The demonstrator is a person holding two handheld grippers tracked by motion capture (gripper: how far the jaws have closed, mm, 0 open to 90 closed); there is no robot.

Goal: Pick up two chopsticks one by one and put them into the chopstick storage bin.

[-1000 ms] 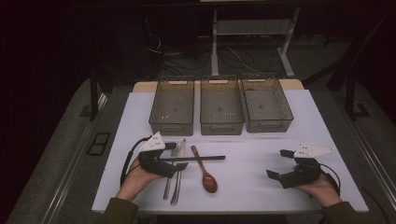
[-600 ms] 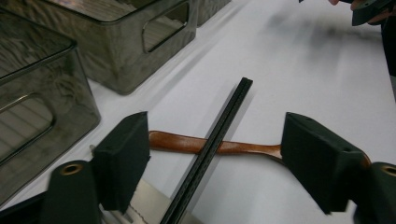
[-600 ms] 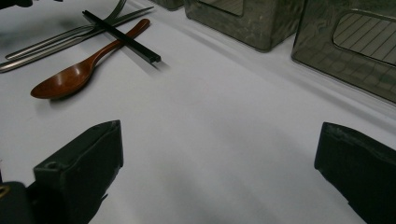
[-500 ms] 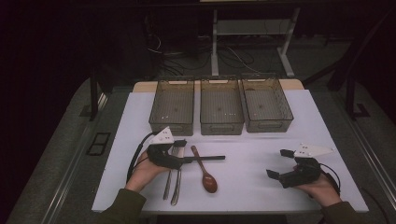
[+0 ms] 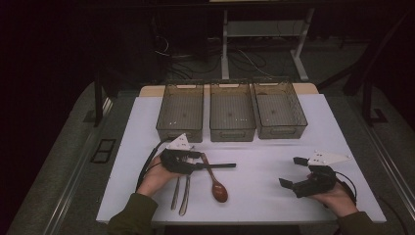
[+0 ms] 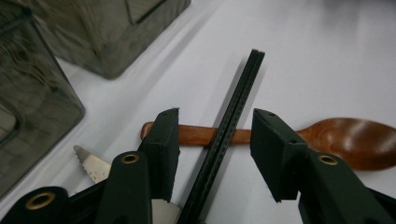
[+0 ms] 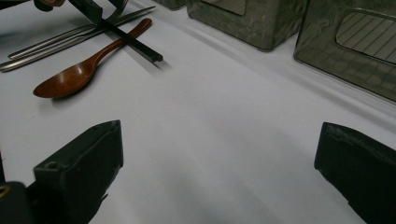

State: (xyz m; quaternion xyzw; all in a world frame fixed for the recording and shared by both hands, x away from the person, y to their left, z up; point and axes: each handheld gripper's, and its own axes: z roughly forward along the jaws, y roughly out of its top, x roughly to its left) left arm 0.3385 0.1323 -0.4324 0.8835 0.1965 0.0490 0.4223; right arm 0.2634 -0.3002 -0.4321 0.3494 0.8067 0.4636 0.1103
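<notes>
— Black chopsticks [image 6: 233, 116], which way do they lie?
— Across the wooden spoon [image 5: 218, 188] handle, tips toward the person's right, between the left gripper [image 6: 215, 140] jaws, which stand apart.
— Counts?
— Three bins [image 5: 232, 110], one spoon, two metal utensils [image 5: 181, 193] partly under the hand. Right gripper [image 5: 293, 174] gapes wide, holding nothing.

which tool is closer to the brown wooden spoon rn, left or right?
Left. The left tool hangs directly over the brown wooden spoon handle, jaws open astride the black chopsticks crossing it. The right tool sits well off to the spoon's right, open over bare table.
</notes>
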